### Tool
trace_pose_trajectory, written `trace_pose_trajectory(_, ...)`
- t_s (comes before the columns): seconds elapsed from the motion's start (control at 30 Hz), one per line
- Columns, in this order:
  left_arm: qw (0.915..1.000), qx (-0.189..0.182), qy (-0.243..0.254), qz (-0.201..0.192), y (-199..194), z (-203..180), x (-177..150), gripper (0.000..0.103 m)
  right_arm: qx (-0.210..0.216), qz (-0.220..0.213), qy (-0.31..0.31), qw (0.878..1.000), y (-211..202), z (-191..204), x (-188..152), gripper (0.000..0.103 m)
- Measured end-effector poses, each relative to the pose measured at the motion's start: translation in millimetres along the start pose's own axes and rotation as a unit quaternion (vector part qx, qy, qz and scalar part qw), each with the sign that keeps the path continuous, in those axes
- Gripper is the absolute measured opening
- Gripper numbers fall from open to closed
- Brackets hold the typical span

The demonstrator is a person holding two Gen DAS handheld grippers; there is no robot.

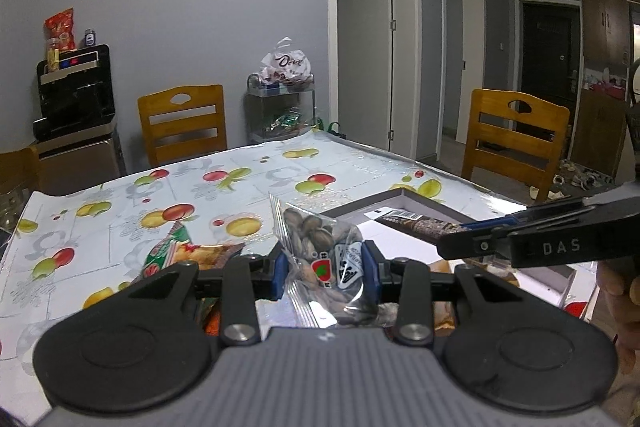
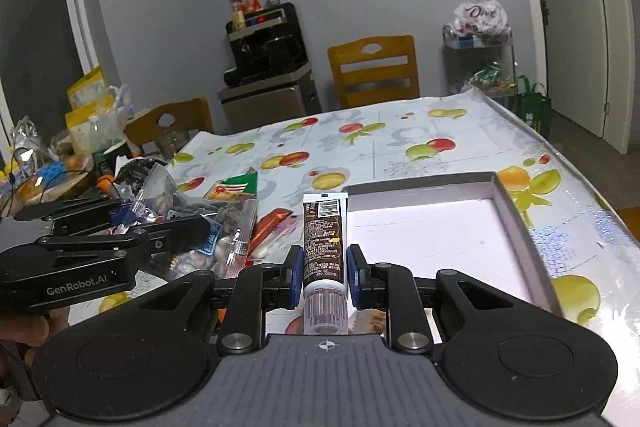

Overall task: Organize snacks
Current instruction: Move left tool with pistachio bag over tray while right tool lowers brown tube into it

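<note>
My left gripper (image 1: pixel 325 269) is shut on a clear bag of nuts (image 1: pixel 316 247), held up above the fruit-print table. My right gripper (image 2: pixel 322 267) is shut on a brown tube with a clear cap (image 2: pixel 323 239), its far end pointing toward the grey shallow box (image 2: pixel 508 205). In the left wrist view the right gripper (image 1: pixel 460 233) reaches in from the right with the brown tube (image 1: pixel 416 225) over the box (image 1: pixel 404 195). In the right wrist view the left gripper (image 2: pixel 160 223) comes in from the left, still clamping the nut bag (image 2: pixel 224 227). A green and red snack pack (image 1: pixel 168 247) lies on the table.
More snack packs (image 2: pixel 276 223) lie on the table left of the box. Wooden chairs (image 1: pixel 182 123) (image 1: pixel 516 135) stand around the table (image 1: pixel 120 227). A cluttered pile of bags (image 2: pixel 60 155) sits at the left end. A water dispenser (image 1: pixel 74 91) and a shelf with a white bag (image 1: pixel 286 67) stand by the wall.
</note>
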State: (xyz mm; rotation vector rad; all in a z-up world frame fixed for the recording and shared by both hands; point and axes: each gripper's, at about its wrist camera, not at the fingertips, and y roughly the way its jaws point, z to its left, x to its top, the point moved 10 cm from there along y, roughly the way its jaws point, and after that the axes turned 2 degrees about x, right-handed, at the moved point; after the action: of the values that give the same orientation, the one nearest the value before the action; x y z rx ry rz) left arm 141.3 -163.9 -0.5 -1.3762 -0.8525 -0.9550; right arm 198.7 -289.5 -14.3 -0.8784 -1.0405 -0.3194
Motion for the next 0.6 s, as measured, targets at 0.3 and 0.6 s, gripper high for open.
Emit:
trace_pose_trajectory(0.3, 0.9999, -0.011, 0.006, 0.000, 10, -22, 7, 0.034, -0.018, -0.009, 0.013, 1.000, -11, -30, 1, 0.024)
trace_pose_trajectory(0.6, 0.9997, -0.022, 0.001, 0.012, 37, -40, 7, 0.034, -0.041, -0.002, 0.013, 0.999, -15, -60, -3, 0.024)
